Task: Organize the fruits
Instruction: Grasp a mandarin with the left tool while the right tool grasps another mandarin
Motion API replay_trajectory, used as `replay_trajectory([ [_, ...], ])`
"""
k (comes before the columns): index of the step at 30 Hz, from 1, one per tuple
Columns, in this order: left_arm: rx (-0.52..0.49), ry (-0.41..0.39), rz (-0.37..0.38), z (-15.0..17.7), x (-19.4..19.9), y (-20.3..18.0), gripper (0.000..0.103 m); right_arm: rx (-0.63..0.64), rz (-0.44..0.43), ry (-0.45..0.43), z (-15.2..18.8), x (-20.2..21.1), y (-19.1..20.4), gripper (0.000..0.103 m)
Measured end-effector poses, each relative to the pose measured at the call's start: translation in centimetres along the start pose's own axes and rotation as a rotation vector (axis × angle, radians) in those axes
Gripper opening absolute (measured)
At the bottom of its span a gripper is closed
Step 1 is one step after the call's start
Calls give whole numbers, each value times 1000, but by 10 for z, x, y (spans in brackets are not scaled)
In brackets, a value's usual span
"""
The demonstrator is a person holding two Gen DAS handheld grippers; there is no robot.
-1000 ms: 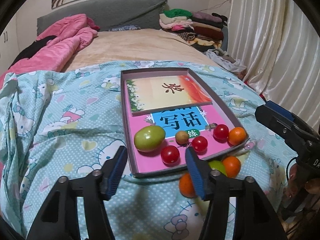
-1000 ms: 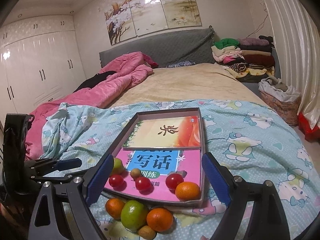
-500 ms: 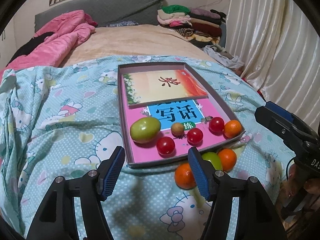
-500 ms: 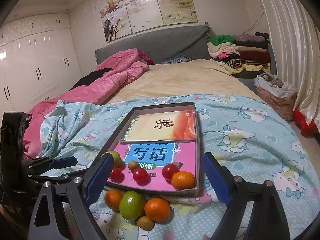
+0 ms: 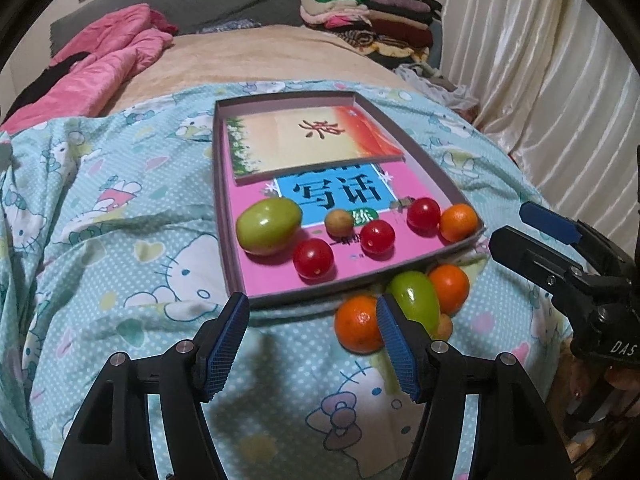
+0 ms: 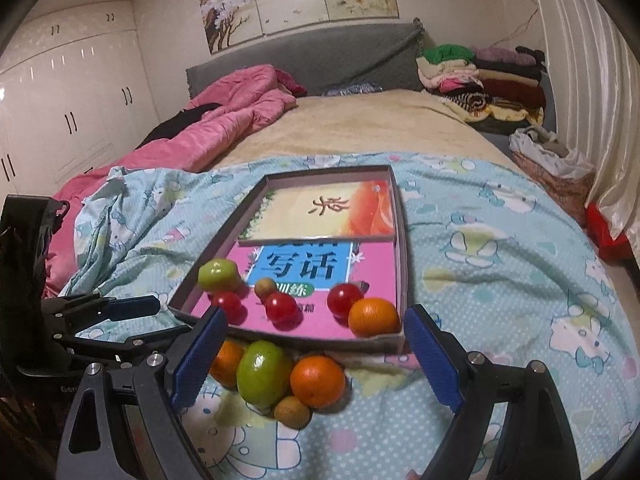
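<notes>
Fruit lay in two groups on the bed. Inside the shallow grey tray (image 5: 224,200), on top of a pink book (image 5: 280,276), we saw a large green fruit (image 5: 268,226), a small tan fruit (image 5: 339,222), three red tomatoes (image 5: 313,258) and one orange (image 5: 459,222) in the near right corner. A second book (image 5: 312,140) with a red and cream cover filled the far half of the tray.

Just outside the tray's near wall, on the cartoon-print quilt (image 5: 120,240), we found a tight cluster: two loose oranges (image 6: 317,375), a green fruit (image 6: 260,372) between them, and a small brown fruit (image 6: 293,412) touching the front of the pile.

Our left tool (image 5: 312,344) hovered above the quilt before the tray, its jaws partly spread with nothing between them. Its right finger covered part of the nearest orange and hid most of the brown fruit in that view.

Our right tool (image 6: 316,364) stood wide open and empty above the cluster. Its left finger cut off one loose orange, so we could not make out its whole shape.

Beyond the quilt lay a pink blanket (image 6: 224,120) and folded clothes (image 6: 472,76).
</notes>
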State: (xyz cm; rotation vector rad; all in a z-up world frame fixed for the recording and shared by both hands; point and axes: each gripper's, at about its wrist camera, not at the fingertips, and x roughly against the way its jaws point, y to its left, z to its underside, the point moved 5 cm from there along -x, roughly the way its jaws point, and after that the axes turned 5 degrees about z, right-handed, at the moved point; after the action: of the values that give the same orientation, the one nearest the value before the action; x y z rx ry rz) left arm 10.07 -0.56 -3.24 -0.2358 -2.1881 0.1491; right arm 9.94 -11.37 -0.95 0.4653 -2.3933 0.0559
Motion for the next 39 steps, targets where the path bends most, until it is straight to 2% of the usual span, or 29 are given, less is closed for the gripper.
replay_trajectory([
  [14, -66, 47, 13, 8, -8, -17, 68, -18, 35, 85, 18, -5, -8, 90],
  [24, -63, 65, 13, 11, -13, -18, 68, 10, 32, 133, 26, -16, -4, 90],
  [31, -36, 96, 31, 14, -22, -15, 68, -12, 25, 223, 39, -35, -10, 89],
  [33, -34, 101, 37, 14, -25, -15, 68, -32, 4, 249, 43, -40, -12, 84],
  [37, -36, 101, 30, 14, -28, -15, 67, -67, -52, 298, 49, -50, -14, 66],
  [39, -35, 104, 31, 14, -30, -14, 67, -72, -61, 308, 50, -52, -14, 63],
])
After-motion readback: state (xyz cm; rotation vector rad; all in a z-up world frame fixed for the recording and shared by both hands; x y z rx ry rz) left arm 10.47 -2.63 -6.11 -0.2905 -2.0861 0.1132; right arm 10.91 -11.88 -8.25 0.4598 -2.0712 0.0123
